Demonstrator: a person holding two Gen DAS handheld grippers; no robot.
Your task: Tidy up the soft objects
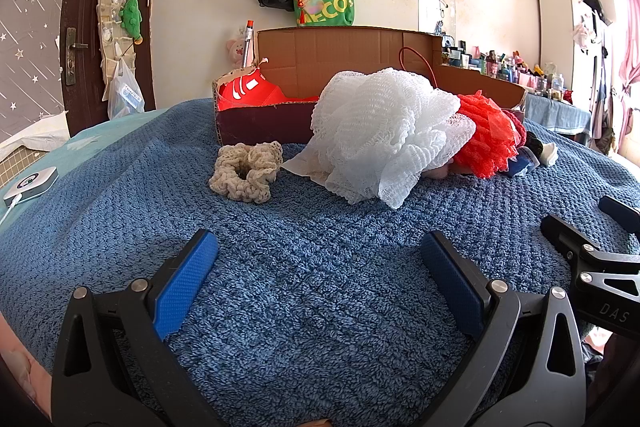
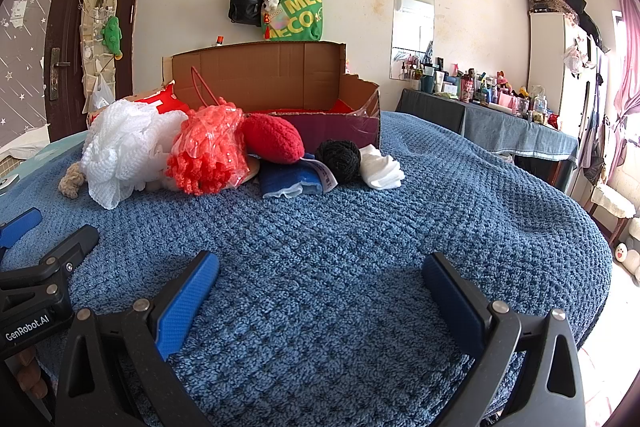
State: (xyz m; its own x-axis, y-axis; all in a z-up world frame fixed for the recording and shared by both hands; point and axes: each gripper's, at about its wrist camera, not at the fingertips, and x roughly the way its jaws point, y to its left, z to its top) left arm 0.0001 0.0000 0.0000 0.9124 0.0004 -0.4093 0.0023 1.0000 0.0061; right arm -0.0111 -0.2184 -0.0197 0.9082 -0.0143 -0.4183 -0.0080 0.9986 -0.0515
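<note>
Both tongs were held with fingers wide apart, gripping nothing: the left gripper (image 1: 320,275) and the right gripper (image 2: 320,291) were seen low in their frames over the blue blanket (image 2: 440,211). The soft objects were heaped mid-frame before the cardboard box (image 2: 260,75): a white mesh puff (image 1: 380,131), a red mesh puff (image 2: 208,155), a cream scrunchie (image 1: 246,173) lying apart at centre left, a black yarn ball (image 2: 342,155) and white socks (image 2: 380,167).

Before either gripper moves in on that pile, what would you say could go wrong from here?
1. The white loofah leans on the red loofah; pulling one may drag the other.
2. The black yarn ball could roll across the blanket.
3. The box has a torn, low wall, so things may spill.
</note>
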